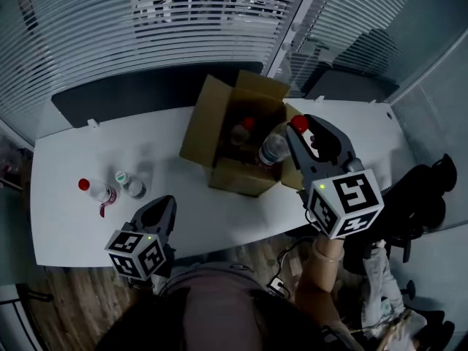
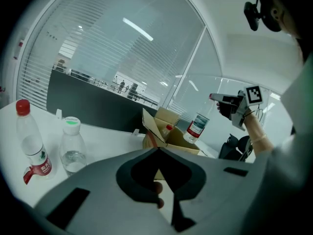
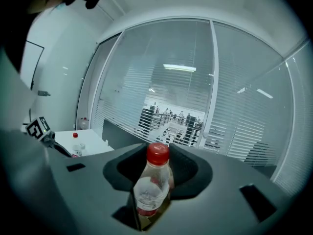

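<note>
Above the box [image 1: 232,141], at its 3 o'clock edge, right tongs [image 1: 303,129] pinch a bottle [image 1: 272,151] aloft; left tongs [image 1: 159,209] are pressed together and empty, with two spare bottles [image 1: 130,186] at their 11 o'clock.

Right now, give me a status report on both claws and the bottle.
Right claw shut on red-capped bottle, above open cardboard box. Left claw shut, empty. Second bottle inside box; nothing blocking.

1. White table [image 1: 219,218]; glass wall with slatted blinds [image 1: 183,20] behind it.
2. Dark panel [image 1: 131,93] along table's far edge.
3. Wood floor [image 1: 66,298] under table's near edge; black chair [image 1: 424,189] at its right end.
4. Strip lights [image 3: 179,68] beyond the glass.
</note>
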Action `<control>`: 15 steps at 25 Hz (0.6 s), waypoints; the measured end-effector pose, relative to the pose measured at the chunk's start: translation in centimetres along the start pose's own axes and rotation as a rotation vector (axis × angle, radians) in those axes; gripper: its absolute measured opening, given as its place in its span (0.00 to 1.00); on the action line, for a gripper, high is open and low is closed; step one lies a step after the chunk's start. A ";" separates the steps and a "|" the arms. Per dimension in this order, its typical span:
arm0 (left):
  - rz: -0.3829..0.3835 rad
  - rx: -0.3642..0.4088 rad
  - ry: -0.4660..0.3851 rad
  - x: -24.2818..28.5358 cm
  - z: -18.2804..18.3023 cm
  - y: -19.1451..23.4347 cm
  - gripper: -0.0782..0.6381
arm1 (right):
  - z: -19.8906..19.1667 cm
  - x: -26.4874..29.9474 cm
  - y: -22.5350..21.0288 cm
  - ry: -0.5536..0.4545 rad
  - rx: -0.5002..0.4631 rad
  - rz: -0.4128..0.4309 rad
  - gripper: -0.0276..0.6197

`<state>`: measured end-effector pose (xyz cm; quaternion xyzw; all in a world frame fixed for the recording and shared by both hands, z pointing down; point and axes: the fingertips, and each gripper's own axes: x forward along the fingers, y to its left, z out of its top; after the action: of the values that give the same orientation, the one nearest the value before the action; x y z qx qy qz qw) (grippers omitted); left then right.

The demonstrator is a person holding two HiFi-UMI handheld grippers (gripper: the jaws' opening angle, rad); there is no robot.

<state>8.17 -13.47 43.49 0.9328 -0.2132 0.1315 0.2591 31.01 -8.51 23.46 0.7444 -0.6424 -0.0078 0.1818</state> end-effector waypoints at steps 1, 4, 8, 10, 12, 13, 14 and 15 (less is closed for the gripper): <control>-0.001 0.001 -0.001 -0.3 -0.1 -0.2 0.12 | 0.5 -0.7 0.3 -0.012 0.000 0.006 0.28; -0.010 0.005 -0.006 -1.1 -0.7 -1.0 0.12 | 2.0 -2.8 1.5 -0.052 -0.005 0.027 0.28; -0.019 0.016 -0.008 -2.5 -1.8 -2.3 0.12 | 3.0 -5.9 3.2 -0.089 -0.008 0.053 0.28; -0.023 0.017 -0.013 -3.3 -2.4 -3.0 0.12 | 2.8 -7.1 4.1 -0.085 -0.019 0.066 0.28; -0.025 0.020 -0.013 -4.1 -3.1 -3.5 0.12 | 2.4 -8.1 5.1 -0.078 -0.025 0.075 0.28; -0.024 0.022 -0.011 -4.5 -3.5 -3.7 0.12 | 2.0 -8.7 5.6 -0.074 -0.024 0.079 0.28; -0.023 0.024 -0.010 -5.0 -3.9 -4.0 0.12 | 1.8 -9.3 6.0 -0.071 -0.023 0.083 0.28; -0.022 0.027 -0.010 -5.5 -4.3 -4.3 0.12 | 1.5 -9.9 6.5 -0.068 -0.022 0.088 0.28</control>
<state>4.79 -6.04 43.32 0.9390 -0.2026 0.1270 0.2470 22.70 -0.07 21.72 0.7126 -0.6804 -0.0321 0.1680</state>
